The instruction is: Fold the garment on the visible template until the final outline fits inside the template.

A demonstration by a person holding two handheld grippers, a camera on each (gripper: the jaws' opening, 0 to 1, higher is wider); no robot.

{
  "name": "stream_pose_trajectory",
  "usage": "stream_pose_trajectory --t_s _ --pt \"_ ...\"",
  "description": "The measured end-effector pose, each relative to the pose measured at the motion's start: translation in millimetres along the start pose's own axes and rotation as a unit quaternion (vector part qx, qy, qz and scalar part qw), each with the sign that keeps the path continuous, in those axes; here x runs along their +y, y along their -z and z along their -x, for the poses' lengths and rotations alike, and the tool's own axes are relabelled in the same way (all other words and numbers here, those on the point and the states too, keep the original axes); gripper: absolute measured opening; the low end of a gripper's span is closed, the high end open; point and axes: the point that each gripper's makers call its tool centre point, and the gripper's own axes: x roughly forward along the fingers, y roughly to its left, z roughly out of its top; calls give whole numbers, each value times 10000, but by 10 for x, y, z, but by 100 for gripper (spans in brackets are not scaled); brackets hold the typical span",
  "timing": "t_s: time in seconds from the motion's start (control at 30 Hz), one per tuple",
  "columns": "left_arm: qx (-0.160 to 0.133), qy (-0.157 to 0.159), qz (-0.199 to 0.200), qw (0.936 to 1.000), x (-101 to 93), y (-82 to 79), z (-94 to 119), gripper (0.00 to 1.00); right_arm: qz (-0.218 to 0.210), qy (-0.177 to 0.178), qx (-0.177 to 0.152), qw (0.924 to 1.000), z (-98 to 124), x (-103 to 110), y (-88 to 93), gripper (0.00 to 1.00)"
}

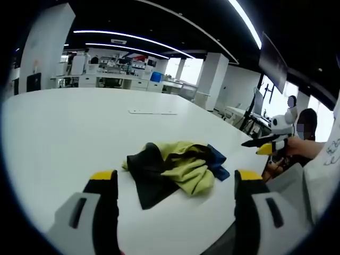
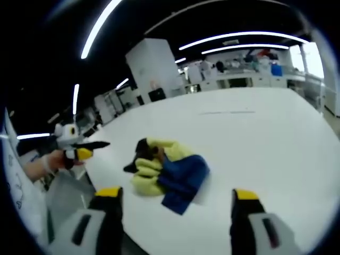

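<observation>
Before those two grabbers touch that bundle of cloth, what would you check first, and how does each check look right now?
1. Garment fully on the table: ok, near the edge.
2. Garment flat: not ok, crumpled in a heap of yellow, black and blue.
3. Left gripper open and empty: ok.
4. Right gripper open and empty: ok.
5. Both grippers apart from the cloth: ok, neither touches it.
6. Template outline around the garment: cannot tell, no outline is apparent there.

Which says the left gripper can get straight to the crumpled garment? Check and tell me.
Probably yes. The left gripper has its jaws spread, and the crumpled garment lies on the white table just ahead, with nothing between them. The right gripper is off to the side.
</observation>
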Motion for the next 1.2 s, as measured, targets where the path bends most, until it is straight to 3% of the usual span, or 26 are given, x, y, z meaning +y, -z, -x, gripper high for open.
stream_pose_trajectory --t_s 0.47,0.67,0.83,0.93,1.2 --pt "59 -5 -78 10000 1 30 -11 88 -137 65 -49 9999 15 -32 31 82" --pt "278 -66 -576 9979 4 57 -40 86 -113 107 -72 9999 30 -77 -29 79" --pt "501 -119 -748 9959 13 101 -120 75 58 107 -1 9999 -19 -124 -90 73" --pt "413 -121 -670 9968 58 61 -175 68 442 156 146 9988 -62 -130 -114 69" --pt "400 -230 -828 9955 157 -40 -291 55 618 18 208 9979 -232 -91 -179 64"
